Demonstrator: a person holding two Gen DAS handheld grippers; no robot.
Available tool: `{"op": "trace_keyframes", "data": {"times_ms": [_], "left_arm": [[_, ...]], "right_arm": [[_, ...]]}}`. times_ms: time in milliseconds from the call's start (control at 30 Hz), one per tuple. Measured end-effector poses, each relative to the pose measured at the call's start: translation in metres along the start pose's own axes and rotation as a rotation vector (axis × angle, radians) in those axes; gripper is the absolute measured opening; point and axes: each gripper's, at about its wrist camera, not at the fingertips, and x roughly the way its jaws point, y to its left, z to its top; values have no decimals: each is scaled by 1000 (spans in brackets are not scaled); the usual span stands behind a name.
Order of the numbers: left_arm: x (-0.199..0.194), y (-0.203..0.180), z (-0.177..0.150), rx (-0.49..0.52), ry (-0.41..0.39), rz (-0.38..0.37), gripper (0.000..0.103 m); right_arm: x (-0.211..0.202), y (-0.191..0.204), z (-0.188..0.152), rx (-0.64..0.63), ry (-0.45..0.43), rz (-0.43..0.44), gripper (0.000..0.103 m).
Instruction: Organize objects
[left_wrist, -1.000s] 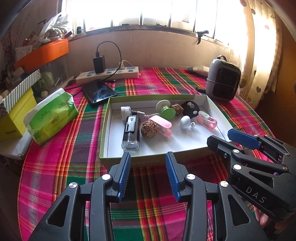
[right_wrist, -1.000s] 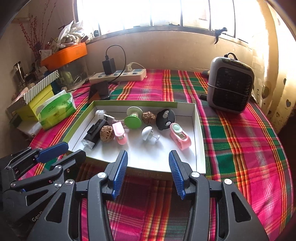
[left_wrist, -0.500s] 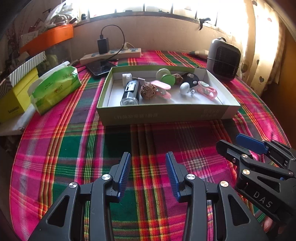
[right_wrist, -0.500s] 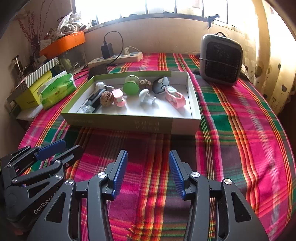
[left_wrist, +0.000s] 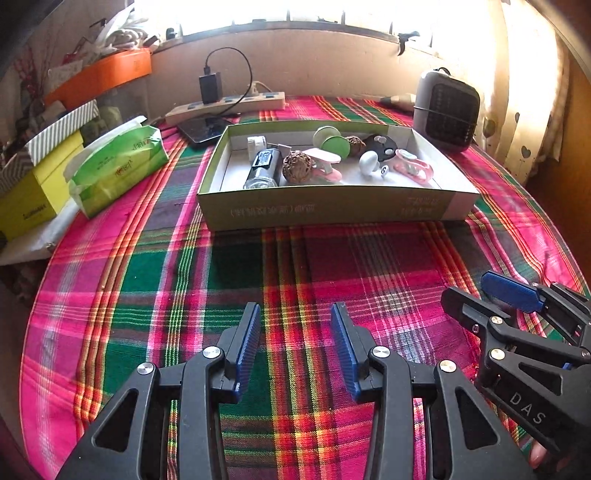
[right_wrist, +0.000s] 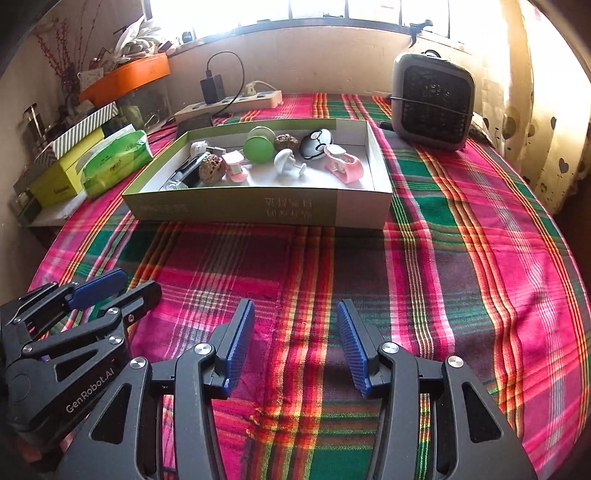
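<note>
My left tongs hang over the near edge of the table, blue pads apart with only plaid cloth showing between them. My right tongs sit just beside them on the same near edge, likewise standing apart and gripping nothing; each pair shows at the side of the other's view.

Past a bare stretch of cloth, toward the middle of the table, lies the shallow green-and-white box, its long side facing me. Inside it, from my left: a black lighter-like gadget, a brown walnut, a pink clip, a green round disc, a second walnut behind it, a white knob-shaped piece, a black-and-white round case, and a pink gadget nearest the right wall. All rest on the box floor, bunched along its far half.

At the left edge sit a green tissue pack and a yellow carton. Near the far edge lie a power strip with a black charger plugged in, and a dark phone just behind the box. A grey fan heater stands at the far right corner.
</note>
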Motion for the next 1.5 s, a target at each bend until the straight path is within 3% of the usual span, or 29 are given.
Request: {"op": "trace_keyframes", "data": {"times_ms": [233, 333, 667, 833, 1500], "left_arm": [[-2, -3, -3, -5, -1, 10, 38], [-3, -3, -3, -6, -1, 9, 38], [-2, -2, -2, -6, -1, 9, 38], [-2, -2, -2, -6, -1, 9, 38], [-2, -3, -3, -6, -1, 10, 38]], "right_arm": [[-1, 3, -3, -21, 7, -49, 49], [-1, 2, -3, -20, 9, -35, 55], [0, 5, -3, -29, 14, -62, 59], [0, 2, -3, -13, 20, -76, 67], [1, 2, -3, -10, 20, -76, 68]]}}
